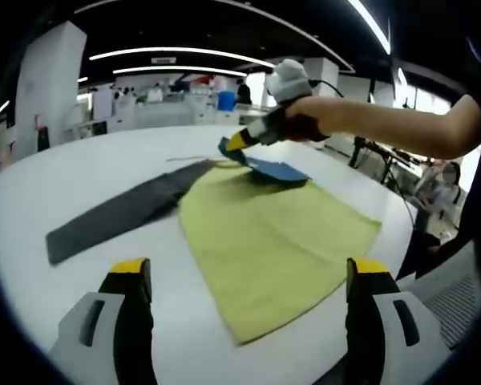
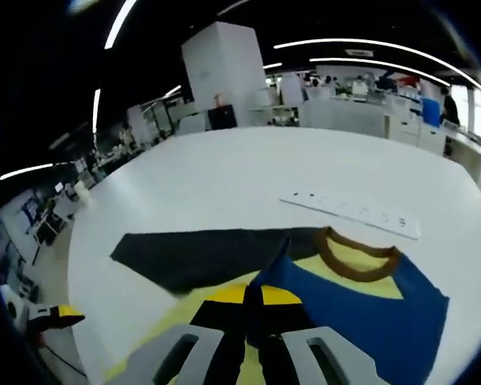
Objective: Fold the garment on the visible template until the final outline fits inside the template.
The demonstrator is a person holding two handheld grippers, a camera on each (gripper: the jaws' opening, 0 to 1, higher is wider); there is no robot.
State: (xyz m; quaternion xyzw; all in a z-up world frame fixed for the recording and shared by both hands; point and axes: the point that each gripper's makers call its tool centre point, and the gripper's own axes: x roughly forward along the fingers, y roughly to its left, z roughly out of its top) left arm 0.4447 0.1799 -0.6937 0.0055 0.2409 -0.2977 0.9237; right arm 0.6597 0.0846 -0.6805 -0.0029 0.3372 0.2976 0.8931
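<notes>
Beyond garment (image 2: 361, 297): strip (image 2: 353, 210) (right gripper view)

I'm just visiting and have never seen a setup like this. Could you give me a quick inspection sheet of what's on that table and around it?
Surface: white table.
Job's things: yellow-green garment lying flat, its blue part with brown collar being lifted; dark grey template beside it, partly under it.
Clutter: white ruler-like strip.
Grippers: left gripper open, hanging over the table's near edge; right gripper shut on the blue fabric.
Cables: nothing seen on the table.
Surroundings: open office, ceiling strip lights, white pillar.
</notes>
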